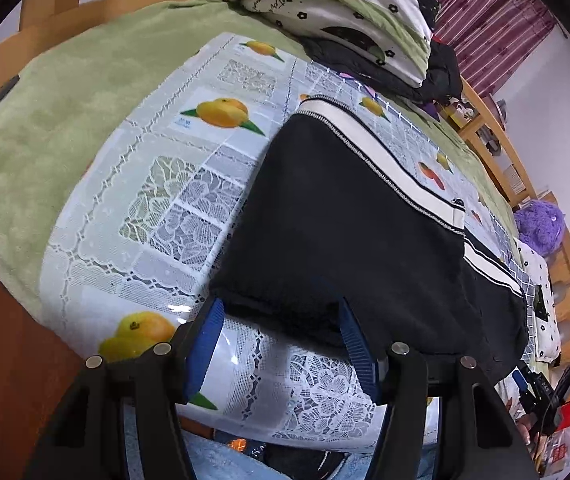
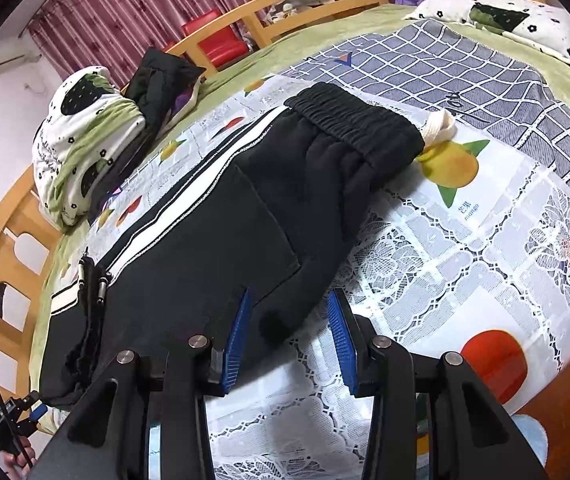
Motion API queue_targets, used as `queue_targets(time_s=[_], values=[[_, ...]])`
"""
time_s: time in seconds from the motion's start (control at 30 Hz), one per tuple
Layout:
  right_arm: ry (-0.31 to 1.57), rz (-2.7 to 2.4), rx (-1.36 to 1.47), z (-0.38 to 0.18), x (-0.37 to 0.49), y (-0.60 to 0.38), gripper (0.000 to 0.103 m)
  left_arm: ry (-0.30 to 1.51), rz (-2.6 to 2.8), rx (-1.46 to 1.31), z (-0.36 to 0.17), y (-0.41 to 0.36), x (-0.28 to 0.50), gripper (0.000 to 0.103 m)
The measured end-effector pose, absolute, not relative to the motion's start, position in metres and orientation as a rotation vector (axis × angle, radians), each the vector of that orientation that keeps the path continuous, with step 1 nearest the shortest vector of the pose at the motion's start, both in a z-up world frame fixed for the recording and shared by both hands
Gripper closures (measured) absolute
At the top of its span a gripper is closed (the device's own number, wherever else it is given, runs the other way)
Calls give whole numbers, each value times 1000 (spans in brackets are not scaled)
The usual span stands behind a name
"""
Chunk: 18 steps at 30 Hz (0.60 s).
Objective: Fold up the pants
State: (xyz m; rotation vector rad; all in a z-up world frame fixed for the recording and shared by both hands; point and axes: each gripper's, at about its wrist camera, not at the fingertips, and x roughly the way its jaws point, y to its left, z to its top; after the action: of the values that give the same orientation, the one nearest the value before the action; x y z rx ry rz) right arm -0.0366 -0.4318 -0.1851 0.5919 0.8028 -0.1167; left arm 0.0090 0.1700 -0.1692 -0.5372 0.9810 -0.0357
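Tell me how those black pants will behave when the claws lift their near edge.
The black pants look like thick, soft knit, so they will probably sag and drape rather than hold shape. The bunched elastic waistband and doubled layers suggest some weight, so the far end may drag. The glossy fruit-print tablecloth looks slick, so they might slide.

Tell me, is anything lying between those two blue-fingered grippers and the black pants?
Nothing visible does. The left gripper and right gripper each straddle the near edge of the black fleece pants with the white side stripe, on the fruit-printed lace cloth.
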Motion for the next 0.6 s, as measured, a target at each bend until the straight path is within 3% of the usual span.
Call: queue_targets(time_s=[0.27, 0.47, 0.6], values=[[795, -129, 604, -186, -46, -442, 63, 948, -74, -659, -188, 177, 10, 37], [774, -122, 510, -168, -48, -433, 63, 862, -27, -816, -195, 189, 0, 36], [767, -108, 455, -157, -46, -423, 63, 817, 59, -762, -190, 192, -13, 36]])
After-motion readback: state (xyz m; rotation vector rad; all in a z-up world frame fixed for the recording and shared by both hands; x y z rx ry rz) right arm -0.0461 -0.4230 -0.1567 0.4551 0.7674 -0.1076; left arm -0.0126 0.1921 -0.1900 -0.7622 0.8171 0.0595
